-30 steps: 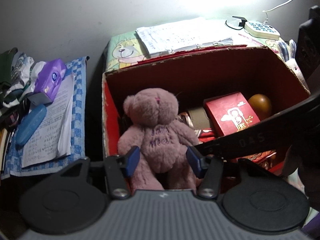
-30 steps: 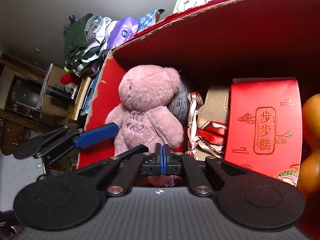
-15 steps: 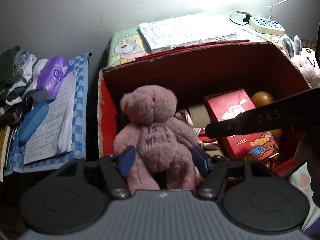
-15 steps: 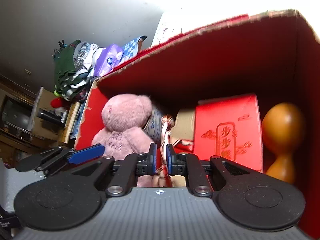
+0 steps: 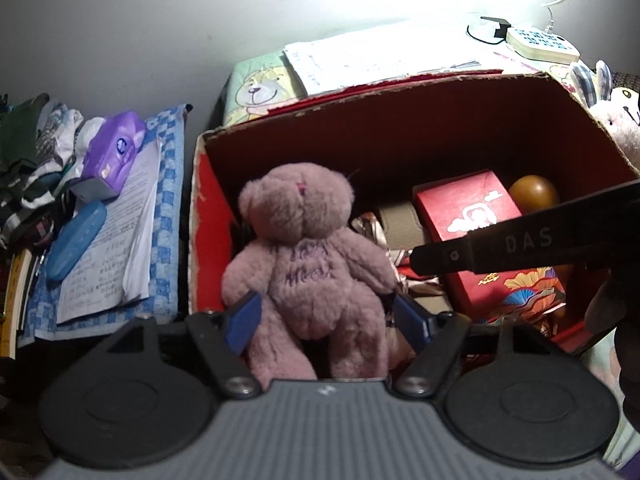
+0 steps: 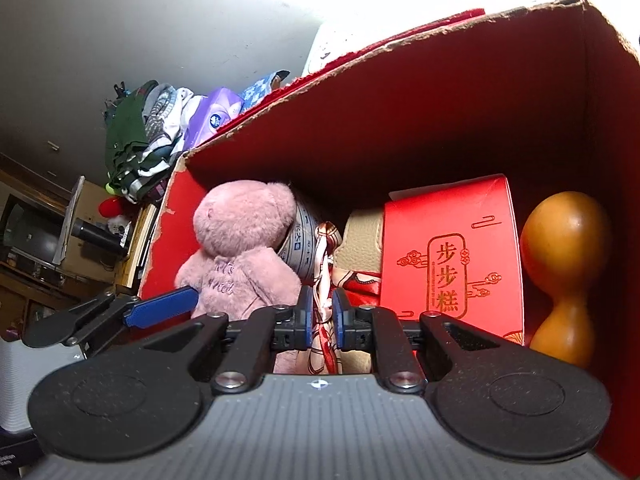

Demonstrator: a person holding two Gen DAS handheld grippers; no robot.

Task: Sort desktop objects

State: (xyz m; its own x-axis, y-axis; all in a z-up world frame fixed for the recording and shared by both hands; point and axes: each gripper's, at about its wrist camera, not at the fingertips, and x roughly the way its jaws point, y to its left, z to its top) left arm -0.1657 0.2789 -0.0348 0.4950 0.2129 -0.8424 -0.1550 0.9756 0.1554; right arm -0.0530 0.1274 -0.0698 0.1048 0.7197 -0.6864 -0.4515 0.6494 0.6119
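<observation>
the left gripper [image 5: 326, 320] stands spread, its blue pads just off either flank of the pink teddy bear [image 5: 308, 248]; its jaws have just been opening, with the bear between them and no pad pressing it. the bear sits upright inside the red cardboard box [image 5: 208, 216], against the wall at nine o'clock. this reads as the release step: the bear is placed and let go, and the next move is probably to lift the tongs straight back without snagging the plush.

the right gripper [image 6: 320, 316] is nearly pressed together, a narrow gap left. a patterned ribbon [image 6: 324, 264] shows in that gap, but i cannot tell whether it is pinched or merely behind.

outward in the box: at three o'clock of the bear lie a beige pouch [image 6: 360, 240], a red gift carton [image 6: 450, 256] and an orange gourd [image 6: 564, 264], crowding the floor. the right tool's dark finger crosses over the carton in the left view, near the left gripper's way out.

outside, at nine o'clock, a purple tissue pack [image 5: 114, 152], a blue case [image 5: 76, 246] and papers [image 5: 116, 248] wait.
</observation>
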